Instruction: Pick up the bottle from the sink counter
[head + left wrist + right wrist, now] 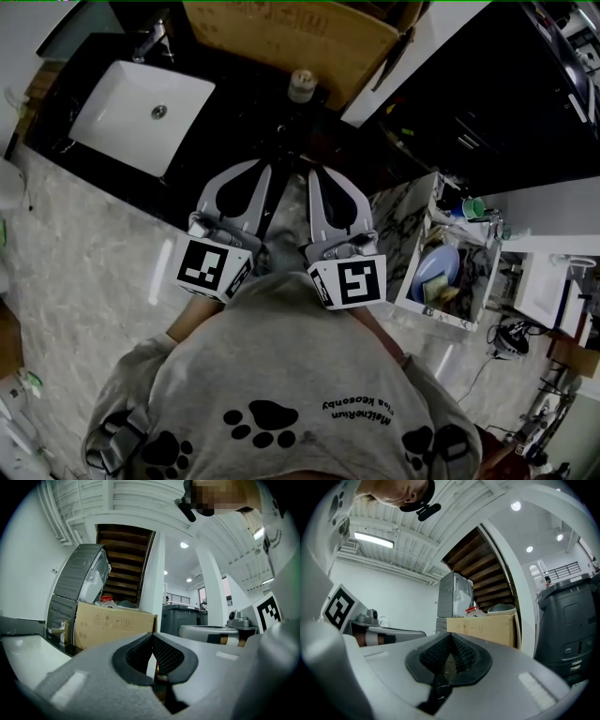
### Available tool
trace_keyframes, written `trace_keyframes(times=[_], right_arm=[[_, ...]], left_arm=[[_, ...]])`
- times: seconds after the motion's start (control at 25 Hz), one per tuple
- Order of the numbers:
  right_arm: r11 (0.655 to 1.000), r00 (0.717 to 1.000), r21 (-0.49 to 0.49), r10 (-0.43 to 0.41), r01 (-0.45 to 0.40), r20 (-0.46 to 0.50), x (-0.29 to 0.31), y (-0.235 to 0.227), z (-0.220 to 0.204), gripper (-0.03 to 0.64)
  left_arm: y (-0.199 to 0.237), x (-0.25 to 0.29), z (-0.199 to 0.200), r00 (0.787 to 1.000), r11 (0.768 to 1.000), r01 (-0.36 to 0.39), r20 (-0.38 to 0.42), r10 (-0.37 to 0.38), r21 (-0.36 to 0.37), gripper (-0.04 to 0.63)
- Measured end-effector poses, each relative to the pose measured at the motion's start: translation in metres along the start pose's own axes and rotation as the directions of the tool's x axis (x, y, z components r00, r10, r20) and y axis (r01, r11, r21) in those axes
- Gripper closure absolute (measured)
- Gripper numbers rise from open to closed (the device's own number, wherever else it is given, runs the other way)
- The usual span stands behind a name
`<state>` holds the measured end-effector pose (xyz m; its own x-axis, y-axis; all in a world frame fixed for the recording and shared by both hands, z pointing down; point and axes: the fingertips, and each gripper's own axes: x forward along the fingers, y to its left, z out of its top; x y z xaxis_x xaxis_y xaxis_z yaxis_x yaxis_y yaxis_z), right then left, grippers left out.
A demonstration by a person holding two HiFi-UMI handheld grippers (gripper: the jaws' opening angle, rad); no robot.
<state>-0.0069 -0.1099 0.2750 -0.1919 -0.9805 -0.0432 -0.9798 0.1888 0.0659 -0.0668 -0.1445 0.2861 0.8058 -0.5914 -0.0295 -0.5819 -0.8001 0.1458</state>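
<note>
With jaws pressed together on nothing, the left gripper [263,171] and right gripper [315,174] are held side by side, the bottle [301,86] being seen ahead across open dark counter [234,131], backed by a cardboard box [272,37], a white sink [131,112] lying left of the jaws and a rack [405,281] holding a blue plate [434,272] right.

Head view steeply down over sink counter [225,131], both gripper views level, facing a shared cardboard box [115,625]
</note>
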Motion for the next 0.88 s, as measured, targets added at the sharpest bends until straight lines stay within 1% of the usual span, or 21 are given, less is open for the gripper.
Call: trace_keyframes(times=[0.16, 0.56, 0.68, 0.88], right_arm=[[1.0, 1.0, 0.014, 0.003, -0.003, -0.01, 0.01, -0.009, -0.005, 0.617], [0.999, 0.999, 0.015, 0.043, -0.042, -0.023, 0.052, -0.036, -0.015, 0.617], [0.999, 0.998, 0.028, 0.048, -0.047, -0.035, 0.062, -0.045, -0.022, 0.617], [0.997, 0.997, 0.03, 0.067, -0.066, -0.042, 0.078, -0.054, -0.032, 0.617]], left_arm=[[0.002, 0.011, -0.002, 1.0, 1.0, 0.0, -0.006, 0.0, 0.001, 0.597], [0.021, 0.052, -0.001, 1.0, 1.0, -0.013, 0.0, 0.013, 0.009, 0.595], [0.026, 0.064, -0.006, 1.0, 1.0, -0.016, -0.012, 0.016, 0.012, 0.596], [0.033, 0.079, -0.012, 1.0, 1.0, -0.025, -0.011, 0.025, 0.016, 0.597]])
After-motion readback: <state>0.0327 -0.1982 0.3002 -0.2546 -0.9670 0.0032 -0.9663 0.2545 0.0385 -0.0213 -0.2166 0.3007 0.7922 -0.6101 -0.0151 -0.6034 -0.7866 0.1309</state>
